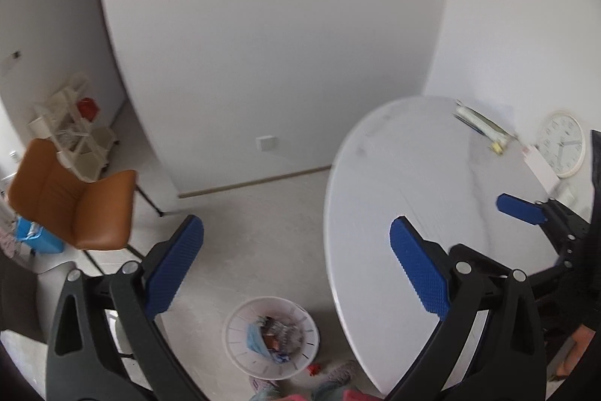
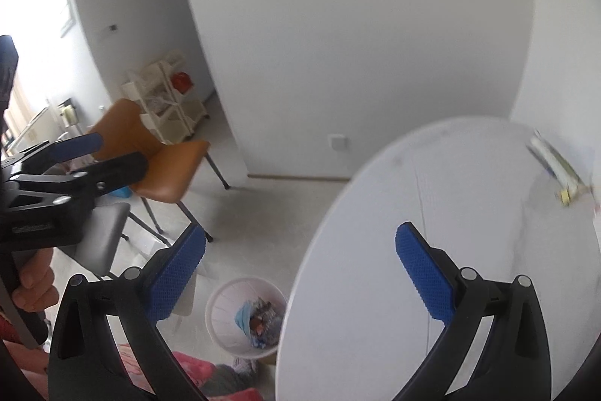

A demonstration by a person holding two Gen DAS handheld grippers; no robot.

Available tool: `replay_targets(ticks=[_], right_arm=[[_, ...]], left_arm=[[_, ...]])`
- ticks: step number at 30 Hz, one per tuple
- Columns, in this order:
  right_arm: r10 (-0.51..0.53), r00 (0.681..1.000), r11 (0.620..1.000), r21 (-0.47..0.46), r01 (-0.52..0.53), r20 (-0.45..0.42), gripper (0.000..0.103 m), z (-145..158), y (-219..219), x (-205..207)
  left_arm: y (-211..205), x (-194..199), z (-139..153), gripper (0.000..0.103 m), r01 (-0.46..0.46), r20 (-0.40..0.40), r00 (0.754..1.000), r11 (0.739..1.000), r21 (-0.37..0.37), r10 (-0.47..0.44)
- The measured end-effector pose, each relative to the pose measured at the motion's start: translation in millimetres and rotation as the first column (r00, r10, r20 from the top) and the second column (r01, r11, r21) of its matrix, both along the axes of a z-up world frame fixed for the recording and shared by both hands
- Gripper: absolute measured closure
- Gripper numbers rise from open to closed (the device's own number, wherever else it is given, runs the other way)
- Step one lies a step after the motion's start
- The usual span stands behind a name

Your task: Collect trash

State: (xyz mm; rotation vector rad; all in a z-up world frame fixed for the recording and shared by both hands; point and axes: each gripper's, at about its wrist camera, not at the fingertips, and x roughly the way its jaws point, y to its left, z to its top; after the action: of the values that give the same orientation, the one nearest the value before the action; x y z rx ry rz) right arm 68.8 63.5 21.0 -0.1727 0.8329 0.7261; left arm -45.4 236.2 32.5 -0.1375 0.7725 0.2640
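White round table [image 1: 394, 183] nearly bare; both grippers, left [image 1: 296, 265] and right [image 2: 300, 273], spread wide and empty; remaining litter [image 1: 484, 126] upper right, long axis diagonal, nearer right; bin [image 1: 270, 335] on floor, lower centre

Left gripper [image 1: 296, 258] held with blue-padded fingers [image 1: 419, 269] spread wide, nothing between them. Right gripper [image 2: 300, 269] likewise gaping and empty, tilted downward. Seen from the right wrist, left gripper out to the side, gripped from below by a hand [image 2: 33, 288]. Both grippers well apart.
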Motion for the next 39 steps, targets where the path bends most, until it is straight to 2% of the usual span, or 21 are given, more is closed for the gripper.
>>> replay_targets(ticks=[4,10,39], right_arm=[[-0.076,0.997,0.996,-0.056,0.075,-0.020,0.003,-16,-16,1],[-0.131,0.991,0.988,-0.084,0.129,-0.023,0.003,-24,-28,1],[-0.163,0.986,0.983,-0.093,0.161,-0.021,0.003,-29,-45,3]], left_arm=[[-26,10,-16,0.008,0.097,-0.037,0.995,0.995,-0.012,-0.097],[-41,13,-22,0.008,0.161,-0.055,0.985,0.987,-0.023,-0.162],[-40,13,-30,0.008,0.190,-0.066,0.979,0.982,-0.012,-0.191]])
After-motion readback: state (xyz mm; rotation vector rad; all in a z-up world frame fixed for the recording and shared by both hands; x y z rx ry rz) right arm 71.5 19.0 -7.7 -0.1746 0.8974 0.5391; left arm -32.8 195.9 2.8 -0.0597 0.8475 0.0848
